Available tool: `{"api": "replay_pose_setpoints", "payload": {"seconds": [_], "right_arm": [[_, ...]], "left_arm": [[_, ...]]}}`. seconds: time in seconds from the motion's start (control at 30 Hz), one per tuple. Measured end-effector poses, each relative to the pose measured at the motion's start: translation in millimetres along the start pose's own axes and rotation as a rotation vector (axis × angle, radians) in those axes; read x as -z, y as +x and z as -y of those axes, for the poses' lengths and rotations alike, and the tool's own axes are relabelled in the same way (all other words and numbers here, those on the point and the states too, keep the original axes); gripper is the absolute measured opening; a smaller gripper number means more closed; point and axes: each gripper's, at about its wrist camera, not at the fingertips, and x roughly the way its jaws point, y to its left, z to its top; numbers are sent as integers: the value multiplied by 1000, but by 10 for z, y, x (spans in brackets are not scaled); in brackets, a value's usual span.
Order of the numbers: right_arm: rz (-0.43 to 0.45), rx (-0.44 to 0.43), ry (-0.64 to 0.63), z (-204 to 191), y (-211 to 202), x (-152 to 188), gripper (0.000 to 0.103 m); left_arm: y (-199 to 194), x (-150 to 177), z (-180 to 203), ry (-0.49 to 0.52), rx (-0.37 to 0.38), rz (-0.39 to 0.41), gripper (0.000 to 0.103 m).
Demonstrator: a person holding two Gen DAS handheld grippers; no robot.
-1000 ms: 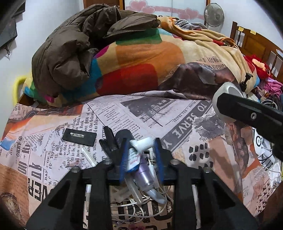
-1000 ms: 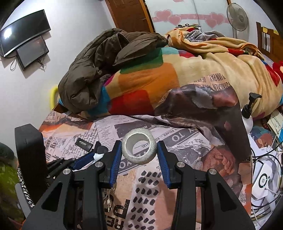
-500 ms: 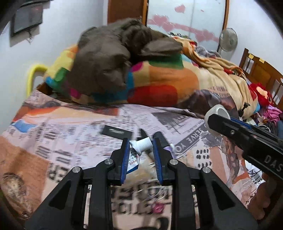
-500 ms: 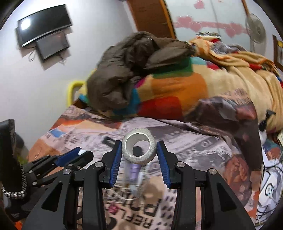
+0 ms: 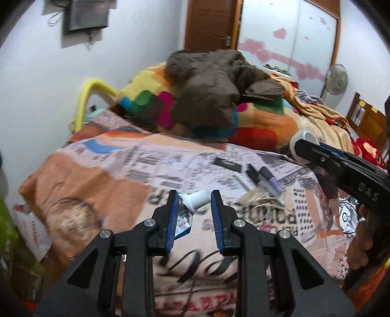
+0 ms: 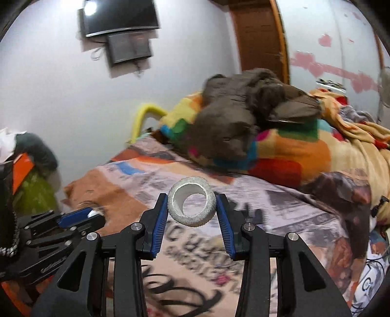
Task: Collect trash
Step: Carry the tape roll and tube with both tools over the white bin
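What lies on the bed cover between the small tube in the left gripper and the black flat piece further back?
In the left wrist view, only bare printed bed cover lies between the tube and the black flat piece; the markers lie off to the right.

We cannot read the print on the tube (image 5: 187, 214); its lower end sits behind the blue pad. The bedsheet (image 6: 136, 187) lettering smears into blur. The items (image 5: 265, 181) beside the tangled cord are too small to name. The picture's edge cuts off the wall screen (image 5: 85, 14) and the hand (image 5: 363, 243).
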Motion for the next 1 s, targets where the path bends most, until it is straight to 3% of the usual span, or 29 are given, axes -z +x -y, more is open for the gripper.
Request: {"api": "replay_pose_setpoints", "payload": {"seconds": [0.23, 0.47, 1.0], "right_arm": [[-55, -135, -131, -742, -137, 212, 37], [-101, -226, -202, -1390, -281, 433, 37], [-211, -398, -310, -2765, -344, 980, 37]], "left_arm": [[-641, 246, -523, -43, -108, 26, 26], [-1321, 757, -1047, -115, -200, 11, 26], [-2366, 1868, -2010, -322, -297, 13, 26]]}}
